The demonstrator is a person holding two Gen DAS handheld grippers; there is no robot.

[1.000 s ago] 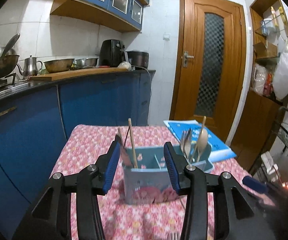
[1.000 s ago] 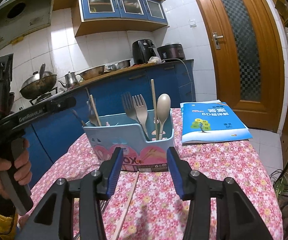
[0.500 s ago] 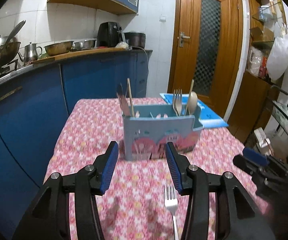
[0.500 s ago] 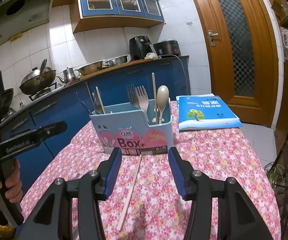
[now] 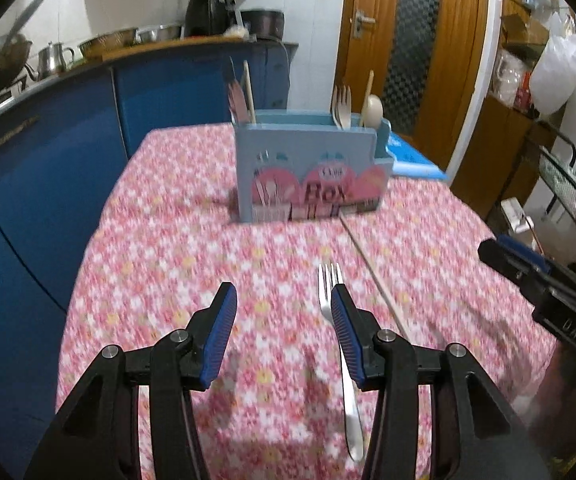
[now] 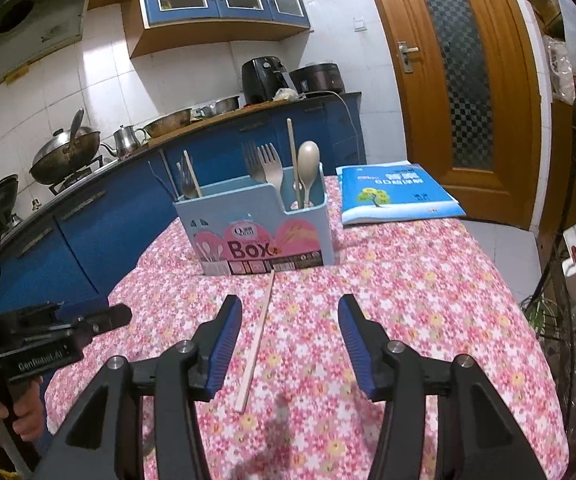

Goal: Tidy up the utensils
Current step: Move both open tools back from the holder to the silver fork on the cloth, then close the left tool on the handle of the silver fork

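Both the left gripper [image 5: 283,320] and right gripper [image 6: 290,336] stand half open and empty at lower centre, a fork [image 5: 330,292] beside the left's right-hand pad, a chopstick [image 6: 257,332] between the right's.

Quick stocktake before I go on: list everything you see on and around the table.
utensil box: one, light blue, table middle
forks in box: at least two, metal, right compartment
spoon: one, beige, right compartment
loose fork: one, silver, on cloth by left gripper's right finger
loose chopstick: one, pale wood, on cloth before box
book: one, blue, table's far right
tablecloth: one, pink floral
wok: one, dark, on stove
kettle: one, steel, counter
left gripper: open, empty
right gripper: open, empty
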